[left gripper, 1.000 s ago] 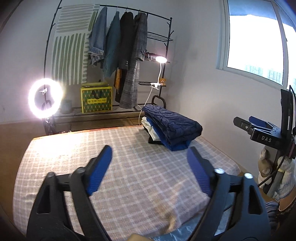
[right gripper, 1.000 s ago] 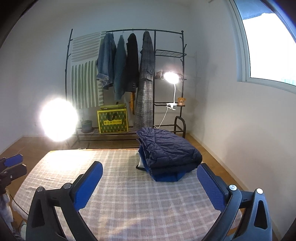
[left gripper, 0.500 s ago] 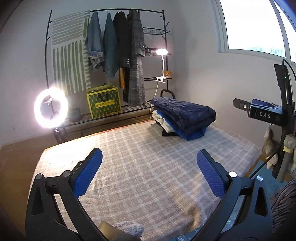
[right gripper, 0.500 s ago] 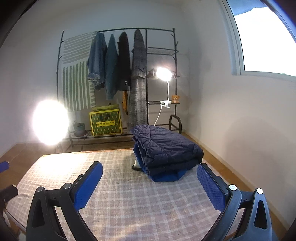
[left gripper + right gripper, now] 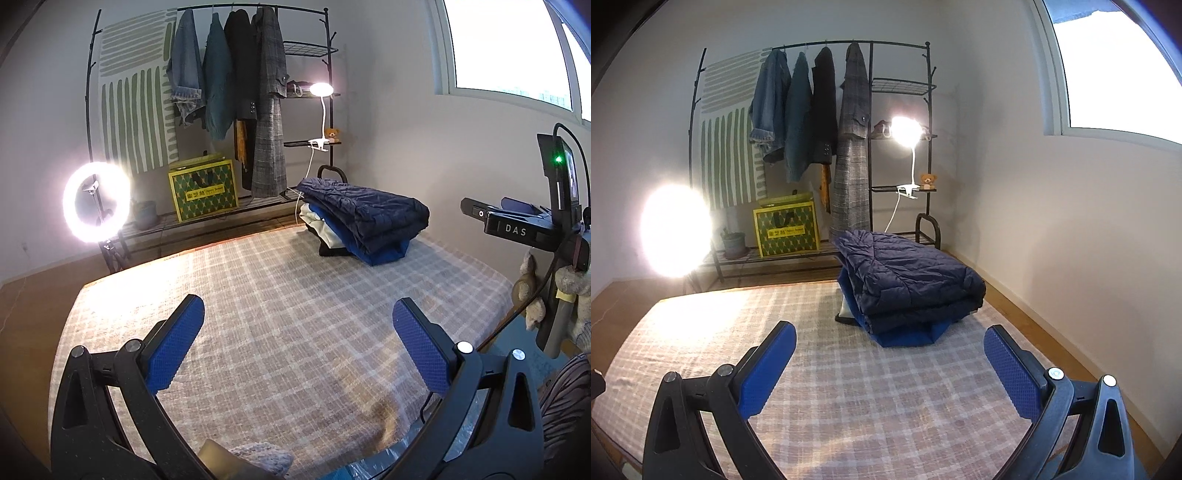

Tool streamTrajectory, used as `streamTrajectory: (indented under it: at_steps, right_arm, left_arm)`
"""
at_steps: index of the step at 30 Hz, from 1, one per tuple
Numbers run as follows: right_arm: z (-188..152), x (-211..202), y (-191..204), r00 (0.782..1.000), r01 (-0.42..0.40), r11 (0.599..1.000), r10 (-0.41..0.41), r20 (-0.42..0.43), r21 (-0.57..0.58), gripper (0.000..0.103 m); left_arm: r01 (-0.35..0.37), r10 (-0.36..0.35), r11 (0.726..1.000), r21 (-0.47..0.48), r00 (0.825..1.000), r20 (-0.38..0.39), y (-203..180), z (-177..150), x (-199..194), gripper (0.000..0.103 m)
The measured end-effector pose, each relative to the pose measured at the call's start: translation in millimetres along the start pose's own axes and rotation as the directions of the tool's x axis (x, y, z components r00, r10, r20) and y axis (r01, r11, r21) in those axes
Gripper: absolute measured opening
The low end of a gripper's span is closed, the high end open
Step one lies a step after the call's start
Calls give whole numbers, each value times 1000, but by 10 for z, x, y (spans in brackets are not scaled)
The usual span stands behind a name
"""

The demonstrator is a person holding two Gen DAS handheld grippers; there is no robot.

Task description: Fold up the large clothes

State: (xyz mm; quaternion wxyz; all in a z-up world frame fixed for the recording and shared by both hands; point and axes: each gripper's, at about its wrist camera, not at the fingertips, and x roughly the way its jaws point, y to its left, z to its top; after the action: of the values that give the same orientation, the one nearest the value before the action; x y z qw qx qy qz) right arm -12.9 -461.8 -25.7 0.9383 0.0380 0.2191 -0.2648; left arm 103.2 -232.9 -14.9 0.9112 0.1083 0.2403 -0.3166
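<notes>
Both tongs, left (image 5: 297,347) and right (image 5: 889,363), hang spread apart and empty over the checked bed (image 5: 849,387). The folded stack (image 5: 908,288) sits at its far edge; a careless nudge could, I'd guess, topple it off.

We cannot make out the garments under the navy quilted jacket (image 5: 908,280) in the stack; only edges show. At 6 o'clock in the left wrist view, a grey knitted item (image 5: 258,459) is cut off by the edge. The ring light (image 5: 674,230) at 9 o'clock glares out entirely in the right wrist view.
</notes>
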Motion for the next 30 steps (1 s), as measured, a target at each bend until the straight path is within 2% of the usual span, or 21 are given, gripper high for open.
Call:
streamTrajectory:
  at_steps: [30]
  right_arm:
    - [-47, 42, -55, 999, 32, 999, -31, -8, 20, 103]
  left_arm:
    - [-8, 8, 1000, 1, 1000, 16, 29, 35, -39, 103]
